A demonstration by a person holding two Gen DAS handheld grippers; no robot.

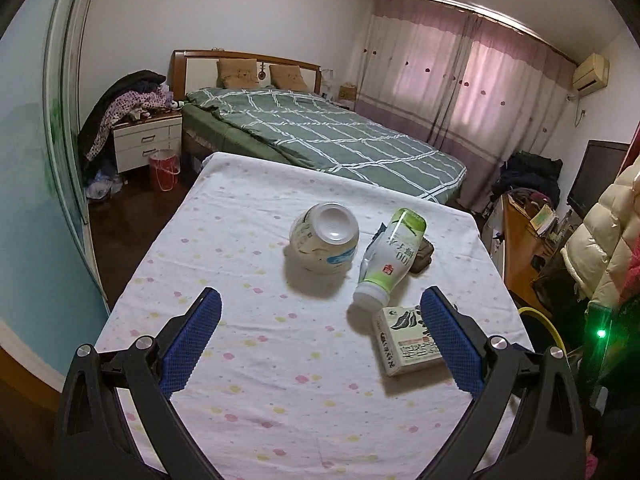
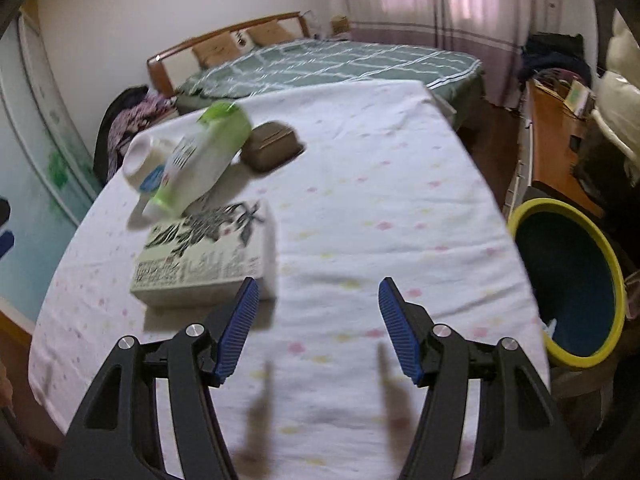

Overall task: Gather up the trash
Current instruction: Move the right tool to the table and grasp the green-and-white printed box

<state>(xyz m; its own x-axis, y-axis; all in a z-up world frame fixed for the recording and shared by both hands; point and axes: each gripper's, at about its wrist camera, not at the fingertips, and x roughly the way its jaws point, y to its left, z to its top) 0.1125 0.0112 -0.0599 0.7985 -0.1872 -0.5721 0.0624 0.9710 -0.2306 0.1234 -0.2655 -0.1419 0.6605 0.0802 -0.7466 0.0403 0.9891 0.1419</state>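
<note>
Two wrist views over table [image 1: 248,364]

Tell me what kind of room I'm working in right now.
A lived-in home bedroom, most likely: a bed with a green checked cover and wooden headboard, a white nightstand heaped with clothes, and pink curtains behind the cloth-covered table.

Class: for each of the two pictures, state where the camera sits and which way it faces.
Left wrist: behind the open left claw, facing the table and bed.
Right wrist: behind the open right claw, facing the table's edge near the yellow-rimmed bin.
Shared: carton, green bottle, white bottle.
</note>
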